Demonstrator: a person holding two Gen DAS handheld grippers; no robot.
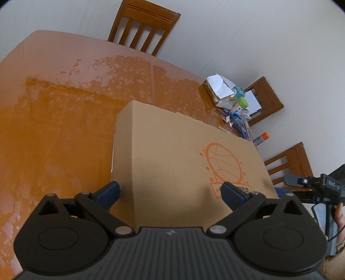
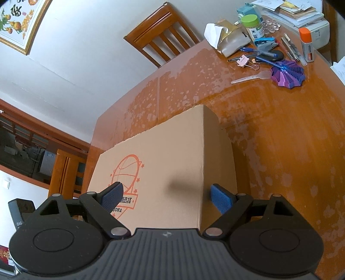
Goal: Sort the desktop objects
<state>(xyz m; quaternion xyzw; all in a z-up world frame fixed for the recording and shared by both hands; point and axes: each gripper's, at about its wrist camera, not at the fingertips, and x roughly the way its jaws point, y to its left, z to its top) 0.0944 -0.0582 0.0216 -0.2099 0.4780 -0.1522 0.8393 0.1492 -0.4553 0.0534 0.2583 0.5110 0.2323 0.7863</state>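
A closed cardboard box (image 1: 172, 150) with an orange basketball print lies on the worn wooden table (image 1: 54, 129). My left gripper (image 1: 171, 189) hangs open over the box's near left end, one blue pad by the corner and the other over the print, neither pressing. My right gripper (image 2: 166, 193) is open over the same box (image 2: 163, 163), straddling its right edge. Loose desk items lie at the table's far end: a green-lidded jar (image 2: 252, 25), a blue stapler (image 2: 265, 42), pens (image 2: 256, 50), binder clips (image 2: 243, 60), a plastic spoon (image 2: 250, 78), a purple folded piece (image 2: 287, 74) and an orange-capped bottle (image 2: 306, 43).
A torn gold-and-white bag (image 2: 228, 41) and paper stacks (image 2: 291, 10) sit by the clutter. Wooden chairs (image 1: 144, 28) (image 1: 265, 97) stand around the table. The right gripper's black body (image 1: 330, 185) and the hand holding it (image 1: 339, 215) show at the right edge.
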